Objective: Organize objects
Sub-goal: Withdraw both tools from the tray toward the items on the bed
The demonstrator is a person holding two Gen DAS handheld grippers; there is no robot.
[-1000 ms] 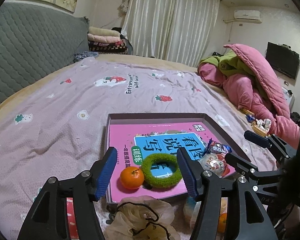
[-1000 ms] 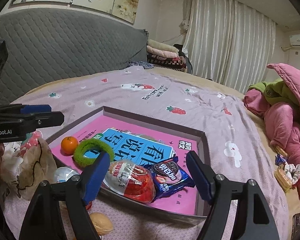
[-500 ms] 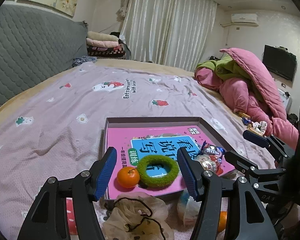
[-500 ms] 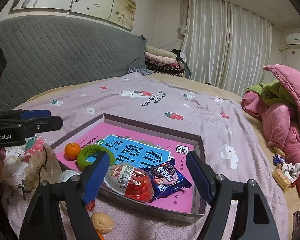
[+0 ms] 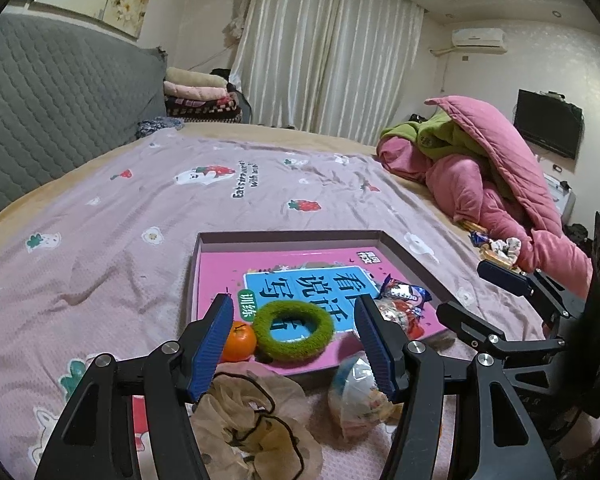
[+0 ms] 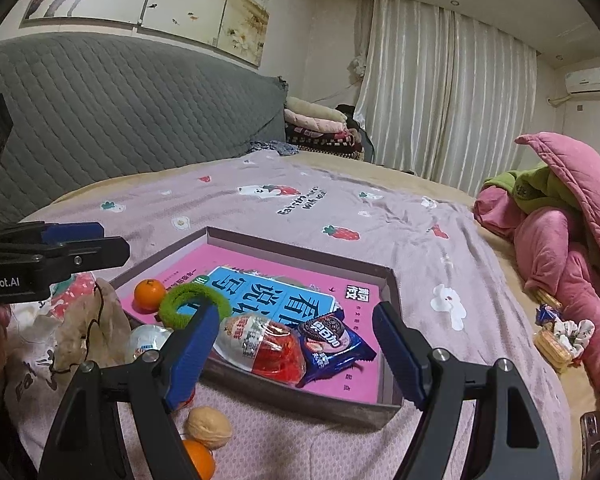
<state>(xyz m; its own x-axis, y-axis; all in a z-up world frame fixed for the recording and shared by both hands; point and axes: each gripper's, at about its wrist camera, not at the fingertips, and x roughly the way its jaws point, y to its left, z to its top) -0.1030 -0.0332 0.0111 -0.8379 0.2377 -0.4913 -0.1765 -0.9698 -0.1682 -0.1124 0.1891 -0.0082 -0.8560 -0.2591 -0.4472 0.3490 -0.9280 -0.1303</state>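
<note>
your left gripper (image 5: 296,354) and right gripper (image 6: 296,356) both hung open and empty; the walnut (image 6: 209,422) off the tray's (image 6: 300,406) near edge looked light, hard, rollable, so pinching across its middle suited.

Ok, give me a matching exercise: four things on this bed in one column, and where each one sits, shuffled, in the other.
Things:
1. green fuzzy ring
2. walnut
3. cookie packet
4. folded blankets

Places:
A. on the bedspread, outside the tray's near wall
B. in the tray, right beside the red snack bag
C. stacked at the far end, by the curtain
D. in the tray, next to the orange

Pairs: 1-D, 2-A, 3-B, 4-C
</note>
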